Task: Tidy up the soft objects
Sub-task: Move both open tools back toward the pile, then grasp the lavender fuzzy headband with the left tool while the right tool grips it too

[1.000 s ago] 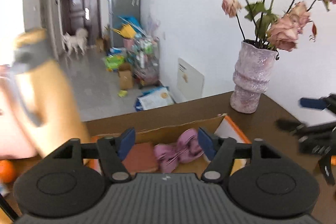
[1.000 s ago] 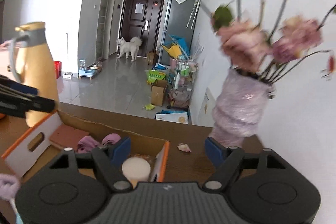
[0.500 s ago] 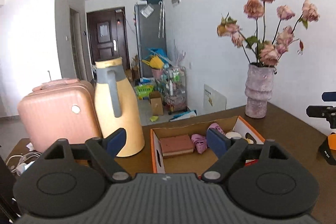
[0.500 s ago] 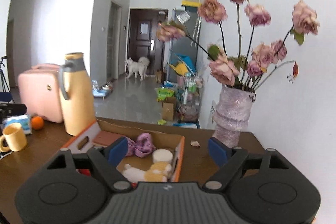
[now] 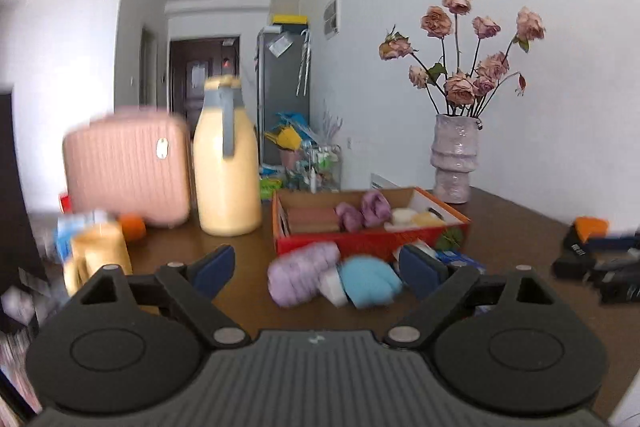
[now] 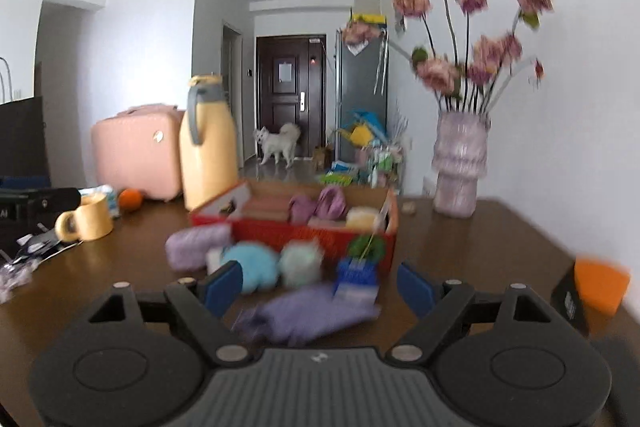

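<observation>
Jaws of the left gripper [image 5: 316,269] have just been opening and stand wide, empty; jaws of the right gripper [image 6: 320,281] stand wide too, gripping nothing; just beyond them, on the brown table [image 6: 480,247], lie a lilac yarn ball [image 5: 302,273], a blue plush [image 5: 370,281] and a purple cloth [image 6: 308,315]; farther off sits the orange box [image 5: 372,241], holding more soft things; right, far, a vase [image 5: 456,159].

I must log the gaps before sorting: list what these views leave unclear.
- Left wrist view: mug and suitcase smeared by motion blur.
- Right wrist view: purple cloth blurred; its shape is unclear.
- Both views: box floor hidden by its near wall.
</observation>
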Demonstrator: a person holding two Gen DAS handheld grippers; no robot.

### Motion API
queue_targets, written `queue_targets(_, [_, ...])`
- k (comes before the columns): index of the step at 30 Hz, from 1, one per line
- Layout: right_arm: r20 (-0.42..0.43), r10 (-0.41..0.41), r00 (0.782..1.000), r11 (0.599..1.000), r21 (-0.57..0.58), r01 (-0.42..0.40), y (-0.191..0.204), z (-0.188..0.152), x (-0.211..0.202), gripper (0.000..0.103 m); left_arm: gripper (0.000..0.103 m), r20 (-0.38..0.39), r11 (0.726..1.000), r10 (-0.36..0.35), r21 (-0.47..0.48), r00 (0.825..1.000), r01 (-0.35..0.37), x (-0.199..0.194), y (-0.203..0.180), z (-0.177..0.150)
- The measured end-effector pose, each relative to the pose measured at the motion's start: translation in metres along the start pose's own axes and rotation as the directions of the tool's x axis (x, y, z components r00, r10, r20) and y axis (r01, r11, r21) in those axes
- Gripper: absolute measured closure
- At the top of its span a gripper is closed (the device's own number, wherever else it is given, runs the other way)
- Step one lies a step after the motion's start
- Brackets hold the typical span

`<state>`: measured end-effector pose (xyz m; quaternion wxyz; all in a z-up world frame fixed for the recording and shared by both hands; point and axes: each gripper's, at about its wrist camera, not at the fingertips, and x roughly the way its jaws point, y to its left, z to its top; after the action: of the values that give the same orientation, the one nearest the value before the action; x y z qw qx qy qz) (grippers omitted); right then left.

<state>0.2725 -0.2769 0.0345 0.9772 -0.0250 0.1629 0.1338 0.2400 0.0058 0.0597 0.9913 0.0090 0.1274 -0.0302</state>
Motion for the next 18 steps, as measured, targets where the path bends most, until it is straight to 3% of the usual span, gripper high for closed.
queue_targets(4, [-0.049,0.036,0.998,0.998,0.058,-0.033,0.010,-0.035,-0.015,0.019,0.013,-0.063,0.994,0.018,-0.110,0.998,-0.025,-0.020,0.002,-0.040])
queue_targets(8, [-0.100,0.051,0.994,0.996,0.083,-0.043,0.012,-0.048,-0.018,0.019,0.014,-0.118,0.998,0.015,-0.059,0.993,-0.022,-0.022,-0.001,-0.059])
queue_targets(13, [-0.077,0.059,0.995,0.992,0.116,-0.049,0.014,-0.032,0.001,0.020,0.019,-0.111,0.992,-0.003,-0.122,0.994,-0.011,0.001,0.015,-0.053])
queue_targets(18, [-0.079,0.135,0.988,0.986,0.105,-0.127,0.027,-0.001,0.061,0.027,0.029,-0.168,0.982,-0.003,-0.187,0.986,-0.029,0.059,0.040,-0.044])
